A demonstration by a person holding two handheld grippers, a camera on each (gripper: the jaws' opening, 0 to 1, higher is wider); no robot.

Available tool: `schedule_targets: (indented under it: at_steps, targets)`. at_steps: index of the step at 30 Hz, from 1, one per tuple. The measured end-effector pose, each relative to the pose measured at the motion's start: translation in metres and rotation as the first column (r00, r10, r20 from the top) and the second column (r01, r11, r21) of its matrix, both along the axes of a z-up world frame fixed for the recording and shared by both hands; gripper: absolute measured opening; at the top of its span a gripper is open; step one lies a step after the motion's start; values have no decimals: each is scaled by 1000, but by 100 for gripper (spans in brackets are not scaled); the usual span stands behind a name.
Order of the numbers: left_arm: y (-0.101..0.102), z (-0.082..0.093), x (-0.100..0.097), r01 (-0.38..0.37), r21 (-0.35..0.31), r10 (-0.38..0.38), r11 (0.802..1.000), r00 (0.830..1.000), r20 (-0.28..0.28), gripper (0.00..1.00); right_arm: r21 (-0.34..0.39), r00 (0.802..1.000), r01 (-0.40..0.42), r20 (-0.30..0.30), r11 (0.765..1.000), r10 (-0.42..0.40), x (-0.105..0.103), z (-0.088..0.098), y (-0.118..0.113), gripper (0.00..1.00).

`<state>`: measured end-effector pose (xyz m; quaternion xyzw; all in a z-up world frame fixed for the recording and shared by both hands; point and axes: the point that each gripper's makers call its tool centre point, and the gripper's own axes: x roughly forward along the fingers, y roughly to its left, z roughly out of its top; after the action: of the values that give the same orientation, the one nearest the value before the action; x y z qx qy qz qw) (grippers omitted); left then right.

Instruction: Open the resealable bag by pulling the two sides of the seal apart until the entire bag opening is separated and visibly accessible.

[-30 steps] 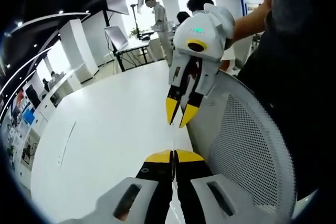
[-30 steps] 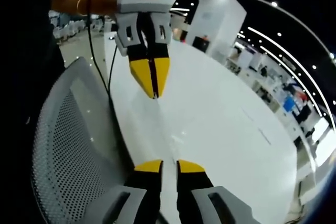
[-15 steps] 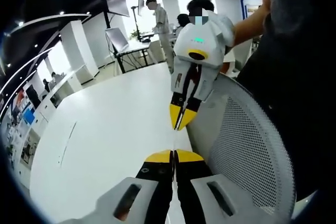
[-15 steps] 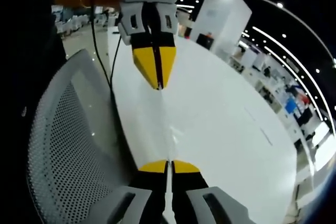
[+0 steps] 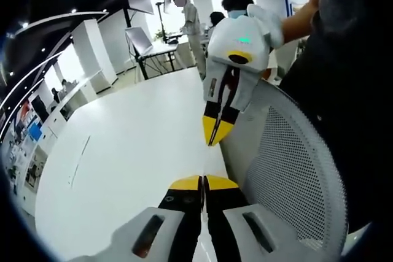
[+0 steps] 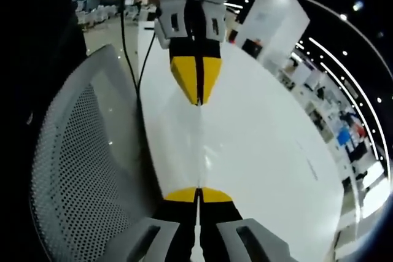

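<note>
A clear resealable bag [image 6: 199, 145] hangs edge-on between my two grippers, showing as a thin, faint sheet. In the left gripper view its edge [image 5: 206, 161] runs up from my left gripper [image 5: 202, 179], whose yellow-tipped jaws are shut on it. My right gripper [image 5: 213, 141] points down at it from above, jaws together on the bag's far edge. In the right gripper view my right gripper [image 6: 198, 189] is shut on the near edge, and the left gripper [image 6: 198, 99] pinches the opposite edge. The seal itself is too thin to make out.
A large white table [image 5: 123, 151] lies under the grippers. A grey mesh chair back [image 5: 288, 176] stands against its edge, with a person's dark clothing beyond it. Several people stand by a desk with a monitor [image 5: 147, 44] far back.
My right gripper's jaws, apart one second ago, have come together on the bag. My left gripper has stayed shut on its edge.
</note>
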<state>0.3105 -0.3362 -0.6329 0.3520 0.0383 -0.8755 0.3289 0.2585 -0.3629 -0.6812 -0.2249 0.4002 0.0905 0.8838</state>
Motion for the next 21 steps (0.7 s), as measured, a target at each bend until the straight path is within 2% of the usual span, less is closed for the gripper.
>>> schedule_targets:
  at_steps: [7, 15, 21]
  targets:
    - [-2, 1, 5, -46, 19, 46, 999, 999, -21, 9, -16, 1000, -23, 3, 1000, 23, 3, 3, 2, 0]
    - [-12, 19, 7, -87, -2, 87, 996, 996, -26, 11, -51, 998, -67, -9, 996, 67, 7, 3, 7, 0]
    - [-20, 15, 4, -87, 12, 87, 996, 996, 6, 11, -73, 995, -101, -14, 992, 100, 10, 5, 10, 0]
